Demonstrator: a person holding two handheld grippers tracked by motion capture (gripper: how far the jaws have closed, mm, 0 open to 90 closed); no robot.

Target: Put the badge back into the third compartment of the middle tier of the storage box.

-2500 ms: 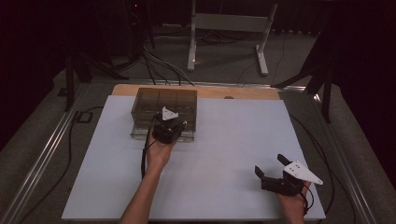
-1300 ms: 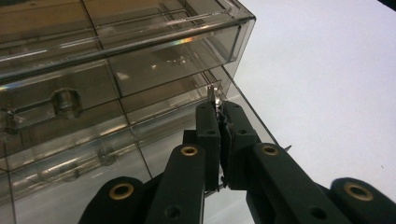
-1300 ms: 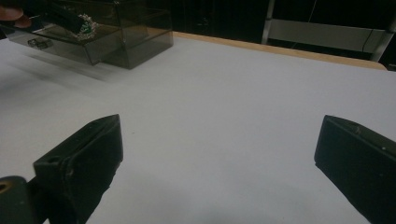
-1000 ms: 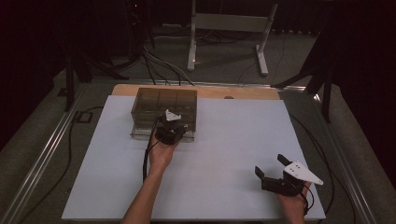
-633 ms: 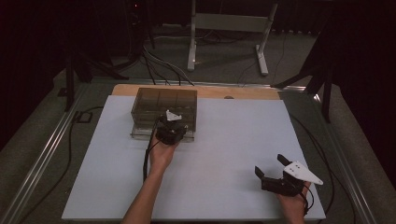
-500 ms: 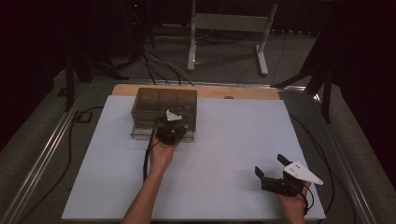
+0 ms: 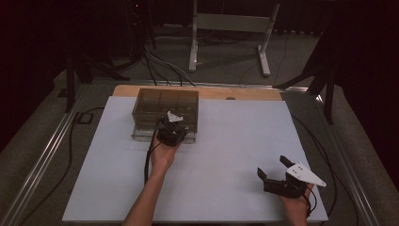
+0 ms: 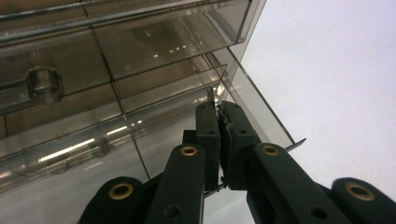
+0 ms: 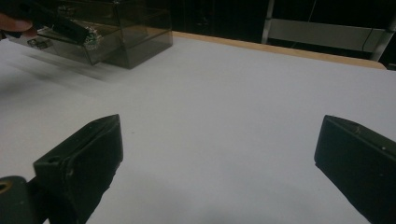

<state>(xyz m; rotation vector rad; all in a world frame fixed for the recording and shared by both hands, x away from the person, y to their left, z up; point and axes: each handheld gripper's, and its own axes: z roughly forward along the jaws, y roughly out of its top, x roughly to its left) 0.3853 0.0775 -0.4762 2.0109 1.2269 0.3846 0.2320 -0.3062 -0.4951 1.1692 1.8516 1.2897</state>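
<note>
High view: my left gripper (image 7: 172, 128) has crept slightly forward at the box (image 7: 164, 114) since 2.5 s ago; my right gripper (image 7: 277, 170) hasn't moved, jaws wide apart. Left jaws are pinched on a thin drawer wall (image 8: 211, 100). The box sits far-left on the white table (image 7: 235, 141), long axis left-right, drawer toward me; the room is dark.

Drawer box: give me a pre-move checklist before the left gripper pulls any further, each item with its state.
1. left gripper shut on the drawer's front edge: ok.
2. Drawer already partly out of the clear drawer box: ok.
3. Grip centred on the drawer front: not ok, it sits near one corner.
4. right gripper open and idle, away from the box: ok.
5. White table surface in front of the drawer free for the pull: ok.
6. Drawer contents: cannot tell.
</note>
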